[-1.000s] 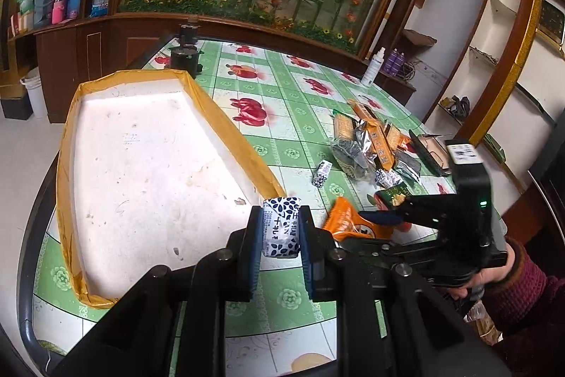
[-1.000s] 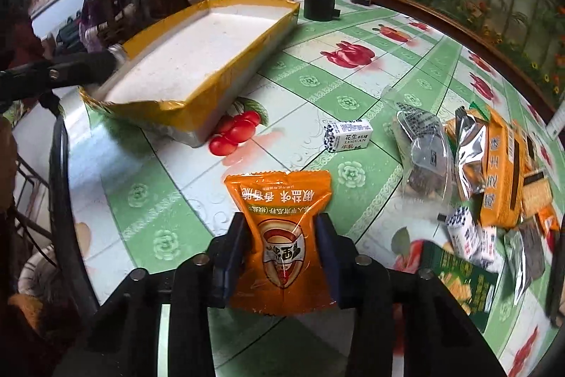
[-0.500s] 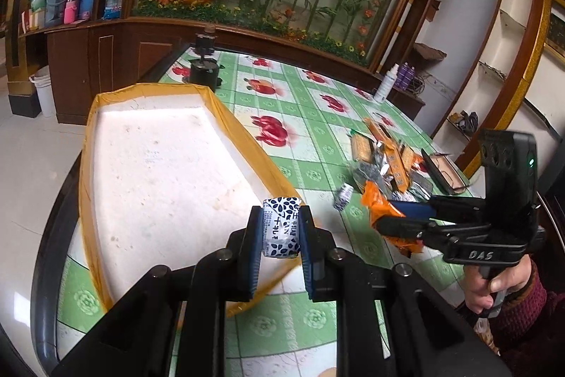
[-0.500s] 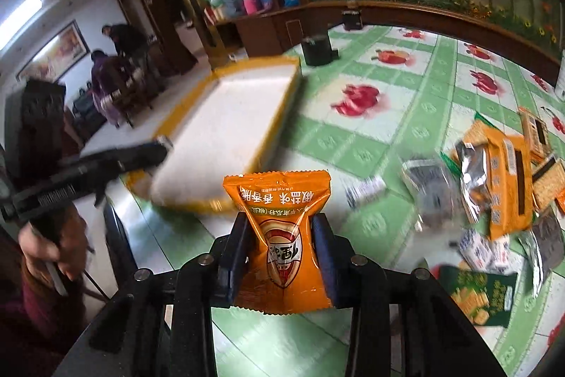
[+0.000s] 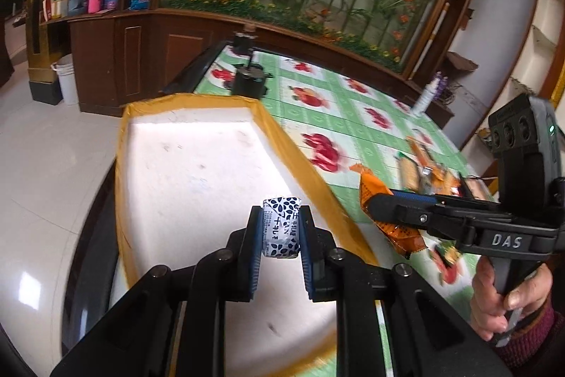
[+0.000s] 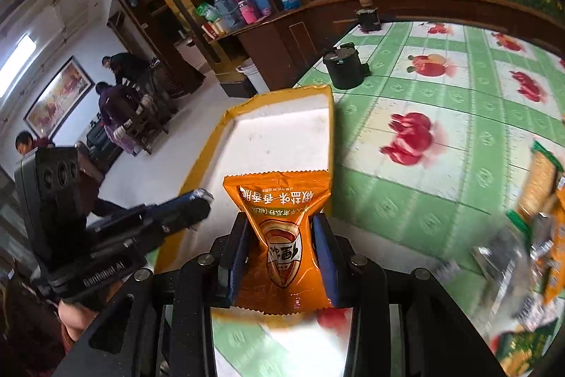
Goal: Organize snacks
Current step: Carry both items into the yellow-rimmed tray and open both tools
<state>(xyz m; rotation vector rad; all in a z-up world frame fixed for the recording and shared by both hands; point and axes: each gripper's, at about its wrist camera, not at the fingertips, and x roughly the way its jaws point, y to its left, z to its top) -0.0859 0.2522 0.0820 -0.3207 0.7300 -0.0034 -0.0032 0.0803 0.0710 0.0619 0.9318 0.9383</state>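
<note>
Both tools carry a snack above the yellow-rimmed tray on the worktop.

On the left, the left tool [image 5: 280,237] is pinching a small white packet with dark blue leaf print [image 5: 281,227] between its blue pads, held over the white floor of the tray [image 5: 197,165], near that tray's right rim. To the right, the right tool [image 6: 279,248] is clamped on an orange snack pouch [image 6: 280,228] whose printed top stands up in front of the tray's near corner; in the left wrist view the pouch hangs just beside the tray's right rim, over the green-checked worktop [image 5: 356,115]. Further right a blurred heap of loose snack packs [image 6: 540,221] lies on the worktop, well apart from the tray. A black pot [image 6: 344,66] stands beyond the tray's far end.
</note>
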